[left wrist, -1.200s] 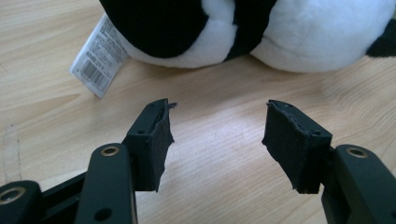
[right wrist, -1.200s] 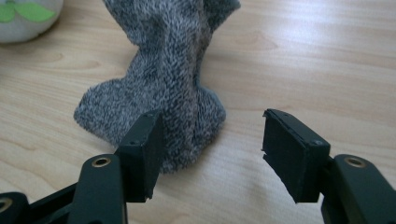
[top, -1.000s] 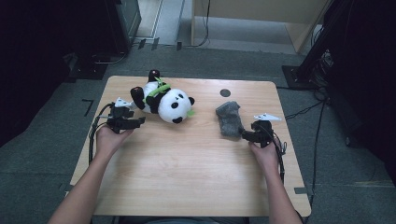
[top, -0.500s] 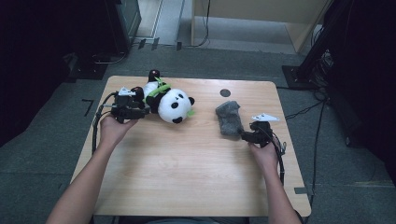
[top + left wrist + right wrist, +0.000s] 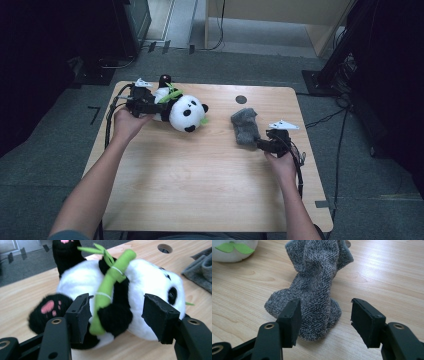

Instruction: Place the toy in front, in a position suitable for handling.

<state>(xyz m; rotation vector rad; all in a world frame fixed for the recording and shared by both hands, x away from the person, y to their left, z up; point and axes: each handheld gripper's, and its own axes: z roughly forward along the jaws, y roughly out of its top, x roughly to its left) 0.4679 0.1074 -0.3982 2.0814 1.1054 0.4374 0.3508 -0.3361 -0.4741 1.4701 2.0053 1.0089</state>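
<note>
- The left gripper [image 5: 159,106] has slid from the near-left table area up to the black-and-white plush panda with a green felt bamboo stalk [image 5: 181,111]. Its jaws are spread either side of the body, not squeezing.
- So a grab looks next.
- The right gripper [image 5: 261,144] is parked, jaws apart at the crumpled grey terry cloth [image 5: 245,126], not visibly pinching it.
- The panda lies near the far-left edge of the light wooden table [image 5: 200,190]; the near half offers plenty of room.

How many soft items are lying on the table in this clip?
2. The plush panda lies at the table's far left, in front of the left hand-held gripper. The grey cloth lies right of centre, just ahead of the right hand-held gripper.
</note>
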